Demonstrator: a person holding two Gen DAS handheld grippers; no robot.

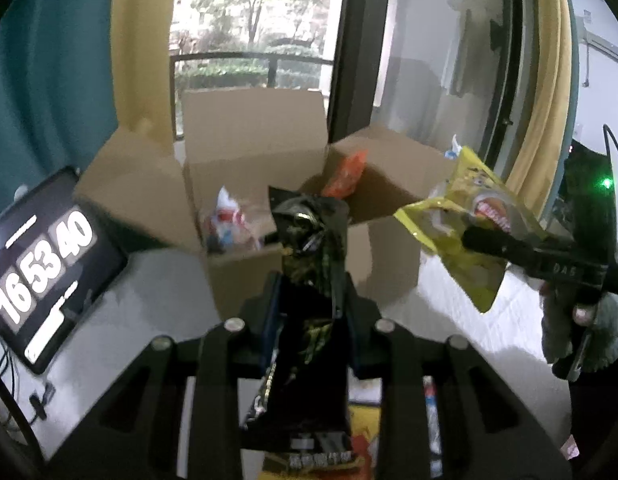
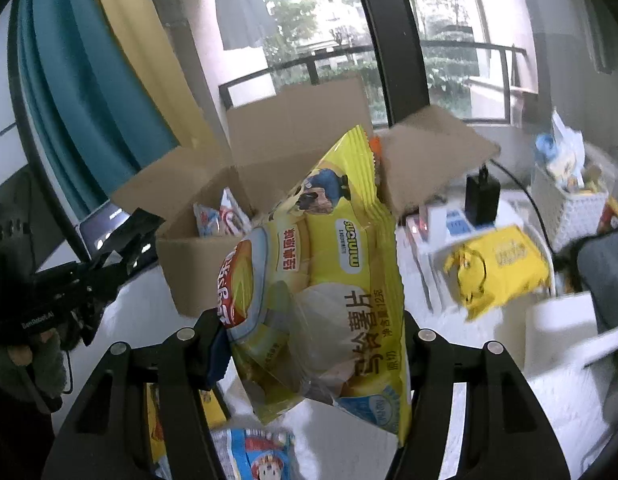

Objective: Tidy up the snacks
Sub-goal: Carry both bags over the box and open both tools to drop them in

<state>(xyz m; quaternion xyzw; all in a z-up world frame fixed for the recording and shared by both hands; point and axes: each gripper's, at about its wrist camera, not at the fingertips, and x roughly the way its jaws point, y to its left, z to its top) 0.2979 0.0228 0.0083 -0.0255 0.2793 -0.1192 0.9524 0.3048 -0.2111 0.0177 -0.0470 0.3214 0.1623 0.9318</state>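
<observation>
Left gripper clamped on a black snack bag, bag upright, its crumpled top reaching in front of the cardboard box. Box open, flaps spread; inside it an orange packet at the right and a white-red-blue packet at the left. Right of the box, the right gripper pinches a yellow chip bag, held in the air near the right flap. Left of the box, a tablet leans, reading 16 53 40. White table beneath the box.

Black bag bottom cut off; box contents blurred.
</observation>
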